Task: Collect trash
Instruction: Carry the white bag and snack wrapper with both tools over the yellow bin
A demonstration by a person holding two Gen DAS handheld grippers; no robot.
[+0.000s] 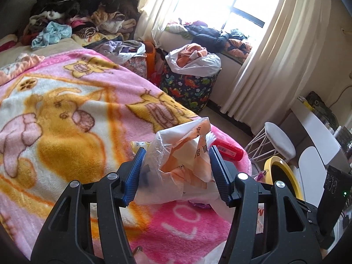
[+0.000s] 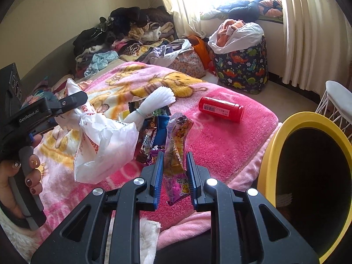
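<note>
Over bed edge | left gripper [image 1: 176,165] jaws clamp plastic bag [image 1: 180,160] | right gripper [image 2: 175,176] jaws clamp wrapper [image 2: 176,154]

A pink cartoon-print blanket [image 2: 220,136] covers the bed, bearing a red canister [image 2: 221,109], snack wrappers [image 2: 151,132] and heaped clothes [image 2: 123,35].

Yellow bin [image 2: 272,145] interior dark, its rim cut off at the edge.

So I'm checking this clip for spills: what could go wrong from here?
The purple snack wrapper sits loosely between the right tongs and may slip before reaching the yellow bin. The plastic bag in the left tongs hangs low and could drag the wrappers off the blanket.
</note>
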